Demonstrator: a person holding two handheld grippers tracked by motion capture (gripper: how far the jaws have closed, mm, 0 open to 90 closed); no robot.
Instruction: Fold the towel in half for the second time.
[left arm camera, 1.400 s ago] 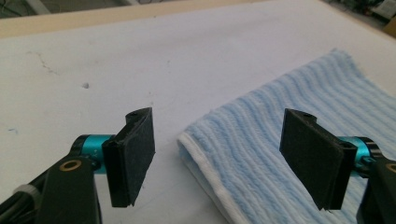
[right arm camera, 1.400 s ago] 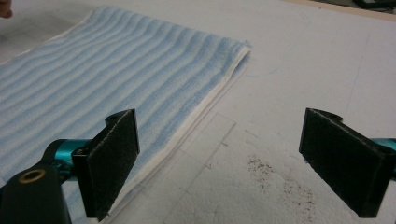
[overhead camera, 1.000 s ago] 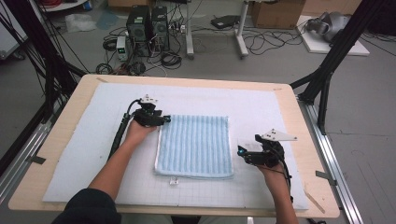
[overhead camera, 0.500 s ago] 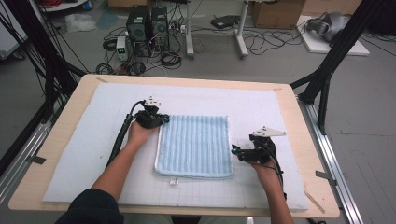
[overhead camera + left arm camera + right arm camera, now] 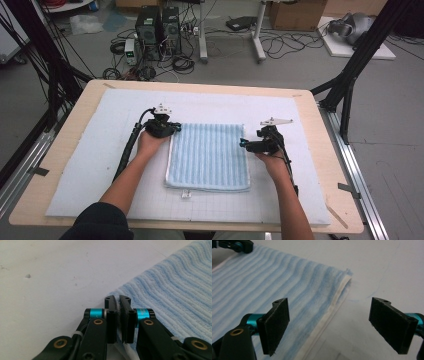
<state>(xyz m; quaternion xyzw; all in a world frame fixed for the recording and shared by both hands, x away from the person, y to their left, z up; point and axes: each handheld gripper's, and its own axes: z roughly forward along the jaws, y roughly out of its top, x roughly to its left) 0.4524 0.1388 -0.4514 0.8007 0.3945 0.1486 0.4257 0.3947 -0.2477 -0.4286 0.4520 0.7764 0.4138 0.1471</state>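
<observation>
Grey floor (image 5: 300, 65) strewn with cables (image 5: 285, 42) beyond wooden table (image 5: 320, 150).

right gripper (image 5: 329, 325): jaws wide apart | towel (image 5: 274, 290) hem edge between them | white mat (image 5: 374, 265)

The pale blue ribbed terry-cloth towel (image 5: 209, 156), at the centre of the high view, looks soft and fuzzy, with a smooth cream woven hem. Beneath it lies a matt white mat (image 5: 100, 150) with a faintly grainy face on a light wooden table (image 5: 320, 125). The left gripper (image 5: 117, 300) has matt black plastic links, brass-coloured rivets and glossy turquoise metal collars; the right gripper (image 5: 329, 325) carries rough, dull black pads (image 5: 277, 325).
</observation>
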